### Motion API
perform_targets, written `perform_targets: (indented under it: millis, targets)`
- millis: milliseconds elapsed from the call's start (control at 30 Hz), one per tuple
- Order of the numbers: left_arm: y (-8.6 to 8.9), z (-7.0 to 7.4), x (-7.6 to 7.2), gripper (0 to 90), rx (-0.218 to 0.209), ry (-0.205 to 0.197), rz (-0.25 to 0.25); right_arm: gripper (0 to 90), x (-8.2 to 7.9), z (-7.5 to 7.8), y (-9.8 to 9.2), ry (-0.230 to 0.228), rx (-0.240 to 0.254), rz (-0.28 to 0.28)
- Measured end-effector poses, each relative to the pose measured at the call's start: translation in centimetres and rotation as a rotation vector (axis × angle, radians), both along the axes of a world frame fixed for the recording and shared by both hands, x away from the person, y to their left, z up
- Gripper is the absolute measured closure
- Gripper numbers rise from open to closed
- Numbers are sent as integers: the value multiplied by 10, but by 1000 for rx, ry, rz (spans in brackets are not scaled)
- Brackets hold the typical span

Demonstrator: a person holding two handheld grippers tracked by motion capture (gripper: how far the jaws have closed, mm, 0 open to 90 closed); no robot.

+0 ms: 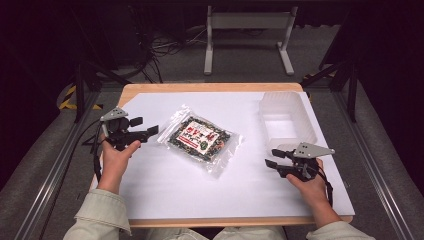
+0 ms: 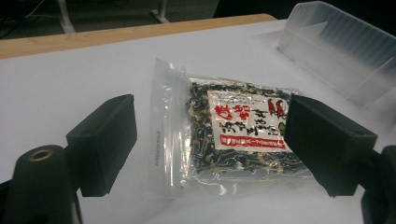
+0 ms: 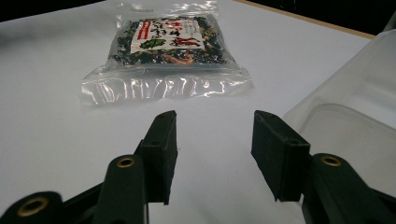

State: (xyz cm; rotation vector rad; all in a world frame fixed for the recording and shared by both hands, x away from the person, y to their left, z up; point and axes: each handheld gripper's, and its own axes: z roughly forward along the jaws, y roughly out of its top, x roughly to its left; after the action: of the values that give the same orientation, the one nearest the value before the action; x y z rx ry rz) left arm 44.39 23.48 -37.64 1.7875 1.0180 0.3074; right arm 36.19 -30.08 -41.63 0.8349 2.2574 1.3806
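left tool (image 1: 150, 131) agape, right tool (image 1: 272, 158) parted, empty

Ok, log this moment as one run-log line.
left gripper: open, beside bag, nothing held | right gripper: open, nothing held | snack bag: flat on white sheet, untouched | clear tub: empty, far right

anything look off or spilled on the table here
Nothing stands out. The clear bag lies flat and sealed on the white sheet, turned at an angle to the table's edges, contents inside. The plastic tub sits upright at the far right corner.
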Motion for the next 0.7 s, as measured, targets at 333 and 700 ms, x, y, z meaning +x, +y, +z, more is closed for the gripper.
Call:
perform_targets:
  millis: [333,700]
  targets:
    - [7,-14,29,145,-27,50,35,488,-7,-2,-1,10,-11,-10]
    - [-4,-43,52,168,-5,110,41,472,-18,-2,-9,-1,-27,-40]
